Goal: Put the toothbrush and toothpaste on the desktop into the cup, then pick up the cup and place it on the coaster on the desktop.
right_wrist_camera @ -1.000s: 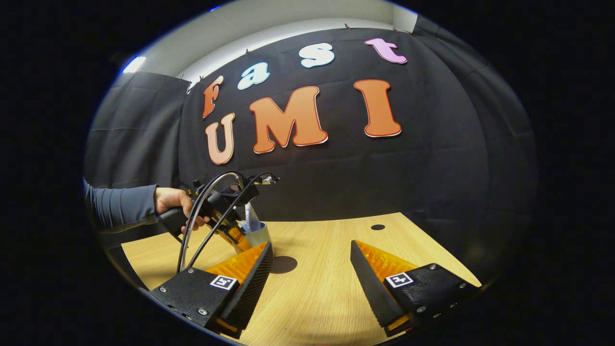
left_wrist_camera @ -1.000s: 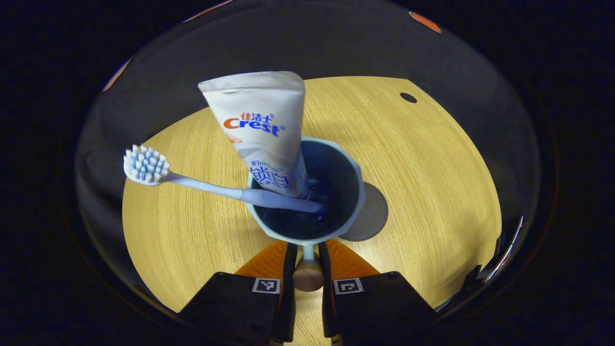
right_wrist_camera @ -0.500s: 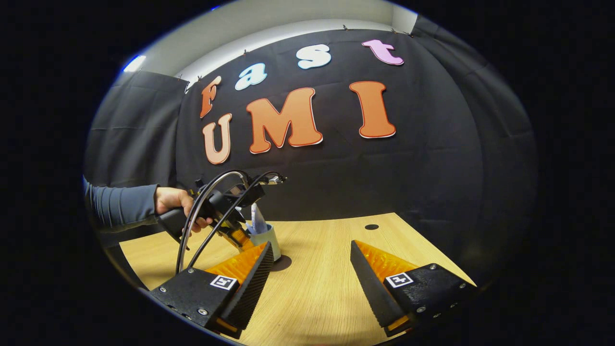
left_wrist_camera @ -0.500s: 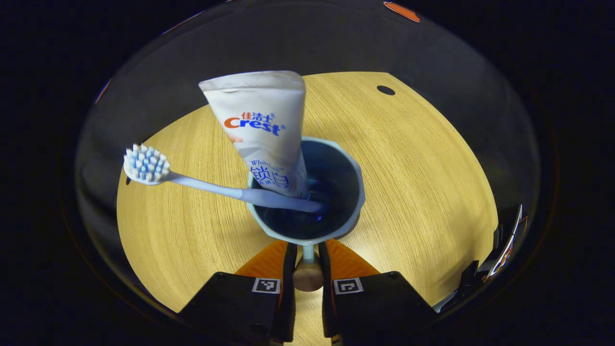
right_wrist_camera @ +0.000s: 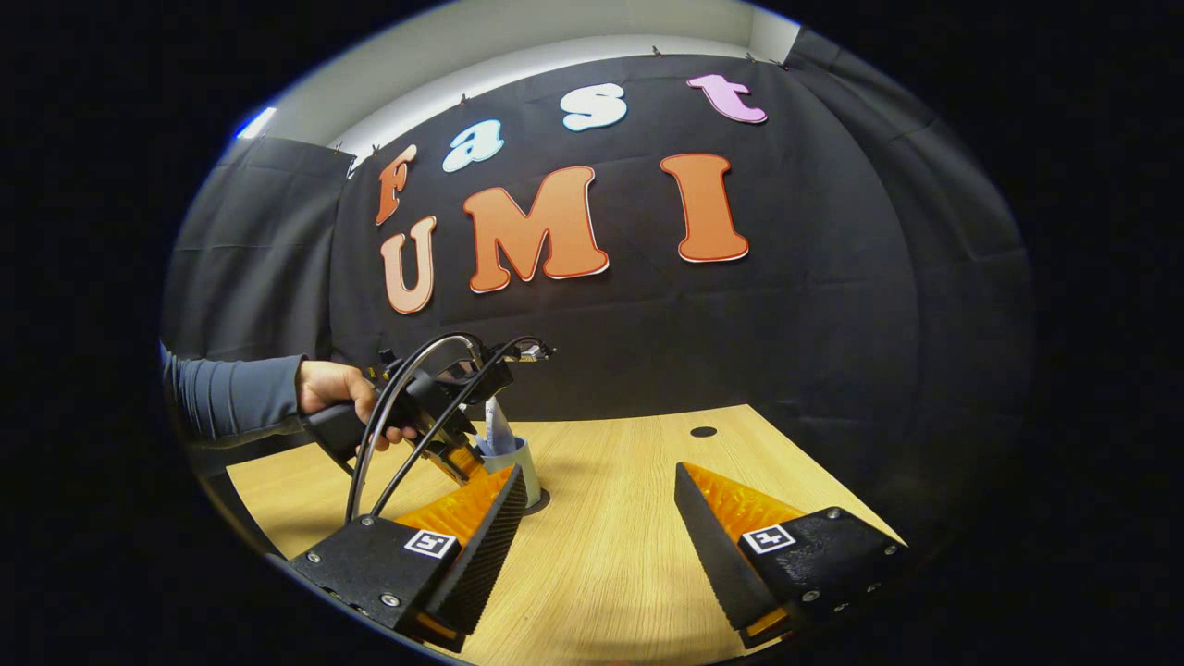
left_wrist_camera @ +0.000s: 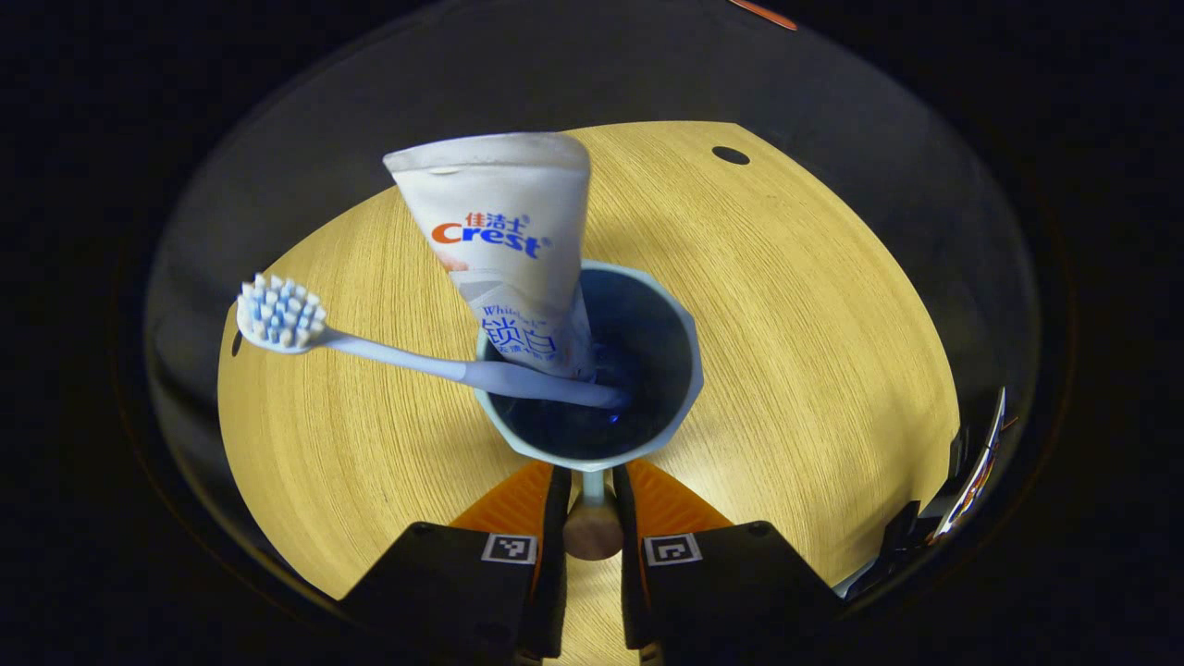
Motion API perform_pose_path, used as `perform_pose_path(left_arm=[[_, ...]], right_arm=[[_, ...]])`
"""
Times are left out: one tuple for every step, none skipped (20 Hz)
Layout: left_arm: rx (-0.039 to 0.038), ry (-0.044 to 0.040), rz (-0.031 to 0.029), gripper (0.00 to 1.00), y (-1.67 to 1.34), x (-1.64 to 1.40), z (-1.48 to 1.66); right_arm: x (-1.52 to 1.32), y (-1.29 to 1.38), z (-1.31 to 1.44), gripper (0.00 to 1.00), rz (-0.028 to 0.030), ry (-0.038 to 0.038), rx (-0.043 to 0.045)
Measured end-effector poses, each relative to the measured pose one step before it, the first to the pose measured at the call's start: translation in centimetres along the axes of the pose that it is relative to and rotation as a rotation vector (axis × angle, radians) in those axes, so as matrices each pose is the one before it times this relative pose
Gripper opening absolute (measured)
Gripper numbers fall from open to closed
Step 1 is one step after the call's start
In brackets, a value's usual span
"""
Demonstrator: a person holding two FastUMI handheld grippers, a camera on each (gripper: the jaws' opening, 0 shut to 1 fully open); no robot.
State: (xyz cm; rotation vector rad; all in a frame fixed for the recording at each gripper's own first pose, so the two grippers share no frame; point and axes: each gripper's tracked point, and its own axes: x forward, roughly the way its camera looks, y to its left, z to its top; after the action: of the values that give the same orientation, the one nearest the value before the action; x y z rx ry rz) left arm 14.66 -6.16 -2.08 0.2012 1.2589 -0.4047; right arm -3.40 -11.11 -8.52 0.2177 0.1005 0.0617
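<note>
In the left gripper view, a pale blue cup (left_wrist_camera: 680,344) with a dark blue inside holds a white toothpaste tube (left_wrist_camera: 504,236) standing up and a light blue toothbrush (left_wrist_camera: 370,347) leaning left, bristles out. My left gripper (left_wrist_camera: 592,490) is shut on the cup's handle (left_wrist_camera: 592,488). The cup covers the coaster here. In the right gripper view, the cup (right_wrist_camera: 518,460) sits over the dark round coaster (right_wrist_camera: 535,502), whose edge peeks out at its base. My right gripper (right_wrist_camera: 597,495) hangs open above the desk, with nothing between its fingers.
The wooden desktop (left_wrist_camera: 795,305) has a small dark hole (left_wrist_camera: 731,154) near its far edge, seen again as the hole (right_wrist_camera: 703,431) in the right gripper view. A person's hand (right_wrist_camera: 333,388) and grey sleeve hold the left gripper at the left, with cables looping above it.
The left gripper has carried the cup over the coaster and lowered it; the coaster, visible beside the cup a second ago, is now covered. The right gripper stays open and almost still.
</note>
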Motion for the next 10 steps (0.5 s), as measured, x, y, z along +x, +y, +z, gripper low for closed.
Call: perform_pose_path(left_arm=[[0.00487,-0.01247,-0.01425,0.35,-0.205,-0.288,0.079],[0.01268,-0.01905,-0.01322,0.36,-0.105,-0.383,0.181],[0.00685,-0.02488,-0.01157,0.42,-0.053,-0.389,0.136],[0.00531,-0.01765,-0.01246,0.46,-0.121,-0.402,0.041],[0.00676,-0.02652,-0.01235,0.54,-0.046,-0.520,-0.130],[0.00720,-0.03325,-0.00772,0.59,0.132,-0.698,0.187],[0.00477,-0.03034,-0.00244,0.68,0.021,-0.717,0.373],[0.00772,-0.03266,0.00479,0.75,0.302,-0.672,0.255],[0.00821,-0.03182,0.01099,0.84,0.605,-0.652,0.126],[0.00284,-0.02404,0.01582,0.87,0.634,-1.682,-0.132]], right_arm=[[-0.039,0.139,0.004,0.96,-0.00077,0.00062,-0.00138],[0.067,0.226,0.152,0.96,0.00093,-0.00171,-0.00121],[0.105,0.296,0.237,0.96,0.00210,0.00000,-0.00125],[-0.001,0.132,-0.071,0.96,0.00148,-0.00042,-0.00262],[0.187,0.199,0.217,0.96,-0.00117,-0.00003,-0.00349],[0.038,0.220,0.154,0.96,0.00116,-0.00154,-0.00142],[0.129,0.281,0.209,0.96,0.00360,-0.00015,-0.00115],[0.165,0.276,0.122,0.96,0.00059,-0.00060,-0.00202],[0.187,0.309,0.174,0.96,-0.00062,0.00061,-0.00265],[0.175,0.372,0.253,0.96,-0.00272,0.00034,-0.00250]])
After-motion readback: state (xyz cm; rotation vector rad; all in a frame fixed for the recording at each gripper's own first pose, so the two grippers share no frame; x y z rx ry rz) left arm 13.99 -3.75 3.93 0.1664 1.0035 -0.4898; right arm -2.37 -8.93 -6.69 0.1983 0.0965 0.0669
